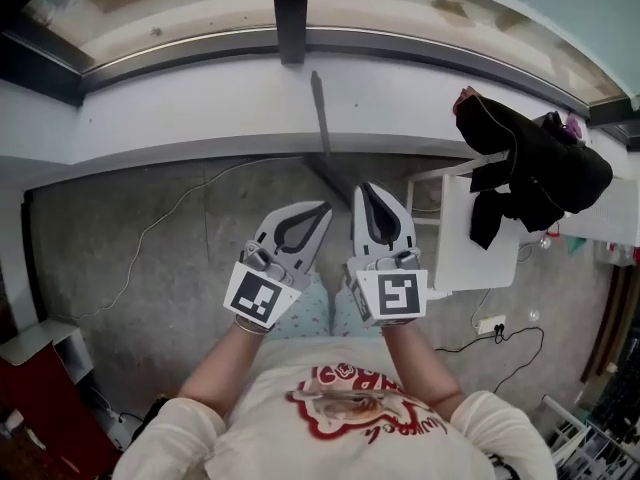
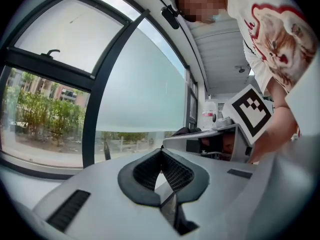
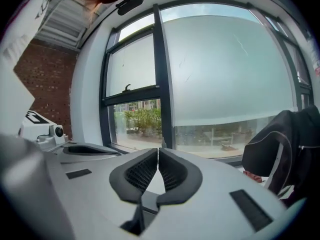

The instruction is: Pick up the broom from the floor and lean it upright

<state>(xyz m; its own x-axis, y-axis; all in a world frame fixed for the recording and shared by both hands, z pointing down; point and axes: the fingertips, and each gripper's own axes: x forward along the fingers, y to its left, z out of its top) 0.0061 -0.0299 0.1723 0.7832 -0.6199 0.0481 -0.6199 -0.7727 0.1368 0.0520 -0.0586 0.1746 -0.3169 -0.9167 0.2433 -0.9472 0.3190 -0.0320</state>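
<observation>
Grey concrete floor [image 1: 120, 258] lies open at centre left. The broom [image 1: 319, 108] leans upright against the white wall [image 1: 200, 108], upper centre. Left gripper [image 1: 320, 210] and right gripper [image 1: 369, 190]: jaws closed together, holding nothing

Head view down; gripper views toward window [image 3: 225, 74]

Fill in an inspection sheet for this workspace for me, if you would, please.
Surface: bare grey concrete floor.
Job's things: broom leaning upright against the wall under the window.
Clutter: dark clothes draped over a white stand; red box at the floor's edge.
Grippers: left gripper and right gripper shut, nothing between the jaws.
Cables: thin cable across the floor; power strip by the stand.
Surroundings: large window, greenery outside.
</observation>
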